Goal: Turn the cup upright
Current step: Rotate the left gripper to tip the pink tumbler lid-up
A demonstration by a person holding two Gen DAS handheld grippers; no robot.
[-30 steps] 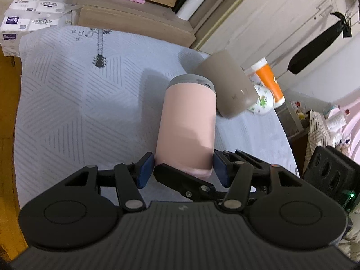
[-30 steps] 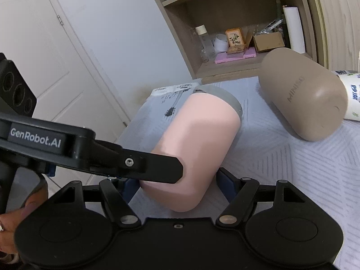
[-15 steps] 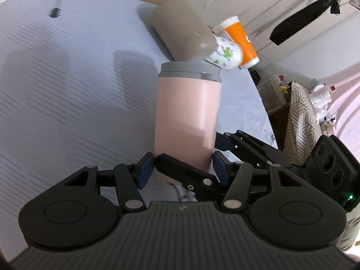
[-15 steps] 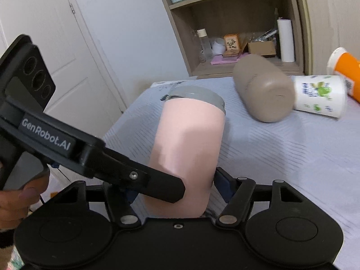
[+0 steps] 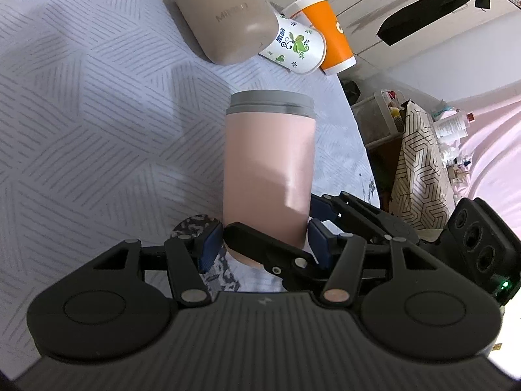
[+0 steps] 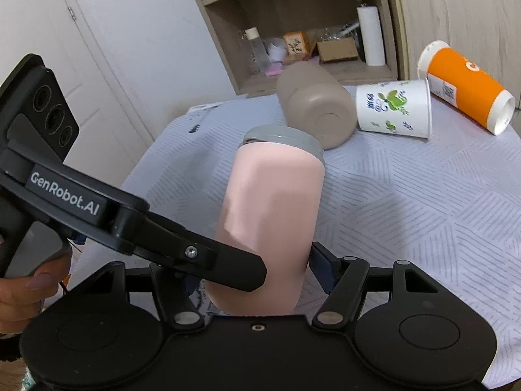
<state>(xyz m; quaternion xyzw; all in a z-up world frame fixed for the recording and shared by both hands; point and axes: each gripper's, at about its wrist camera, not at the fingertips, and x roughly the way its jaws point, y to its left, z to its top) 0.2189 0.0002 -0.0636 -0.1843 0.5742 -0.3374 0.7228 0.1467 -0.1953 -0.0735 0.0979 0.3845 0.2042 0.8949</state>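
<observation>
A pink cup with a grey lid [image 5: 268, 166] is held nearly upright, lid up, over the patterned cloth; it also shows in the right wrist view [image 6: 270, 221]. My left gripper [image 5: 264, 244] is shut on its lower part, blue pads on both sides. My right gripper [image 6: 260, 273] is shut on the same lower part from another side. The left gripper's finger crosses in front of the cup in the right wrist view [image 6: 202, 257]. The cup's base is hidden behind the fingers.
A beige tumbler [image 6: 314, 107], a white floral paper cup [image 6: 392, 109] and an orange cup [image 6: 465, 94] lie on their sides at the far end of the table [image 6: 423, 195]. A shelf with clutter [image 6: 306, 45] stands behind. A patterned bag [image 5: 420, 166] sits past the table's right edge.
Both grippers have swung the pink cup from lying on its side to nearly upright, lid up. The three far cups have come into fuller view.
</observation>
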